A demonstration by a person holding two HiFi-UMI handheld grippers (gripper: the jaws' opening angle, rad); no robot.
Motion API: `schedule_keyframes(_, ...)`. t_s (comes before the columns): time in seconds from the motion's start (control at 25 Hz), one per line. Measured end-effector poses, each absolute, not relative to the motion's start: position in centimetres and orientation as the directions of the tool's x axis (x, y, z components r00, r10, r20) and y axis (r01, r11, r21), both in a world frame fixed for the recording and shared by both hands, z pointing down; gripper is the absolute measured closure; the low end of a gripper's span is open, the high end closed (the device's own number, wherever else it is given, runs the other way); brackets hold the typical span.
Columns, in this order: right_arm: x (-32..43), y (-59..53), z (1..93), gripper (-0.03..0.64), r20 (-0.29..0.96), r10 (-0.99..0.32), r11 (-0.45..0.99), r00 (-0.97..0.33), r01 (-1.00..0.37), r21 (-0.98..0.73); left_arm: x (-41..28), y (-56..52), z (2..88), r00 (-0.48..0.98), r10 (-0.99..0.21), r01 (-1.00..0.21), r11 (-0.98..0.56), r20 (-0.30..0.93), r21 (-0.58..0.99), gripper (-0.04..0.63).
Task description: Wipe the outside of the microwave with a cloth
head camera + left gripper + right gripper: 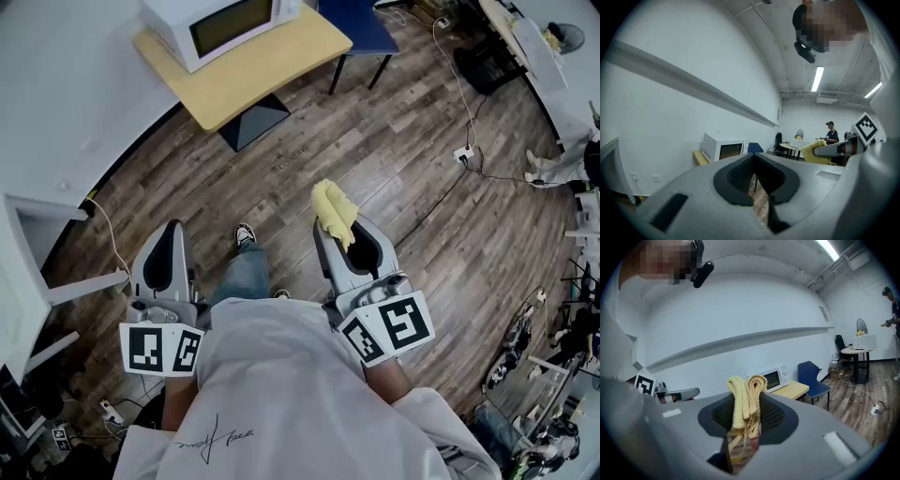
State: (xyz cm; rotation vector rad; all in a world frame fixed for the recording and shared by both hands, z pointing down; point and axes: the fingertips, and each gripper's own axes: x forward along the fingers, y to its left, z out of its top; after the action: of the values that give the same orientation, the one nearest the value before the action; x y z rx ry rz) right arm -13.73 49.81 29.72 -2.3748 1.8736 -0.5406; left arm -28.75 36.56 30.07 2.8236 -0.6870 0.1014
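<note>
The white microwave (225, 23) stands on a light wooden table (281, 66) against the wall, far ahead of both grippers. It also shows as the microwave (723, 147) in the left gripper view and the microwave (771, 378) in the right gripper view. My right gripper (339, 225) is shut on a folded yellow cloth (333, 211); the cloth (746, 401) sticks up between the jaws. My left gripper (169, 253) is shut and holds nothing. Both are held at waist height over the wooden floor.
A blue chair (361, 28) stands right of the table. A power strip (464, 152) and cables lie on the floor at the right. A white cabinet (37, 244) sits at the left wall. A person (830, 133) stands by a far round table (855, 352).
</note>
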Motion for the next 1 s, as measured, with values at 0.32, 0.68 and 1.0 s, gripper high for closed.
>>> schedule_keyframes(0.32,-9.7,39.0,28.3,0.492,0.217,-0.958,-0.245,0.188,-0.929,-0.277,-24.9,25.7,28.6,0.881,-0.457,-0.472,-0.859,0.121,0.199,0.600)
schedule_keyframes(0.68,-7.5,30.9,27.2,0.492,0.212,-0.960,-0.235,0.183,-0.940,-0.249,-23.5,17.8,27.6,0.880,-0.468,-0.475,-0.855,0.086,0.210,0.601)
schedule_keyframes(1.0,-3.3,25.4,26.9,0.492,0.207,-0.967,-0.190,0.148,-0.961,-0.202,-20.9,13.4,27.6,0.849,-0.522,-0.527,-0.832,0.079,0.175,0.601)
